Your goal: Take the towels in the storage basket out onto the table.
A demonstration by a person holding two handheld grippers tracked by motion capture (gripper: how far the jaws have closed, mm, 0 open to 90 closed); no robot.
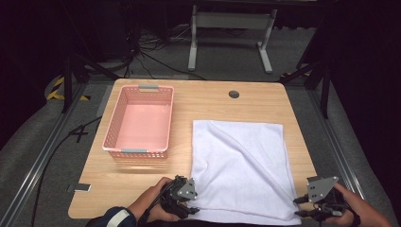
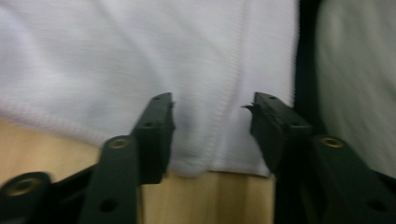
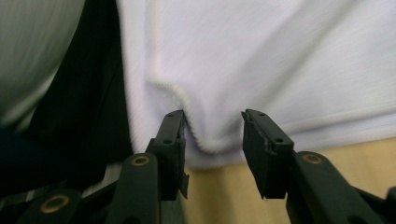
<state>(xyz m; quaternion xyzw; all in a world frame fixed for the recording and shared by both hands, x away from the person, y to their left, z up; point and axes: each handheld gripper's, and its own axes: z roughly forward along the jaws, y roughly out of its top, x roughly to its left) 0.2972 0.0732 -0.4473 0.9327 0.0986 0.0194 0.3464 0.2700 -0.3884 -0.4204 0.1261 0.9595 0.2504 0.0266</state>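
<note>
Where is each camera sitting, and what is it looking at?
High view: sits above the person's side, looks forward and down on the table, pink basket and white towel; hands, left gripper and right gripper show.
Left gripper view: rides the left gripper, faces a towel corner; black jaws apart.
Right gripper view: rides the right gripper, faces another towel corner; jaws apart.
All three share the towel and wooden tabletop.

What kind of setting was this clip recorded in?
Probably a lab recording station: a light wooden table inside a metal rail frame, loose black cables on grey carpet, dark surroundings.
</note>
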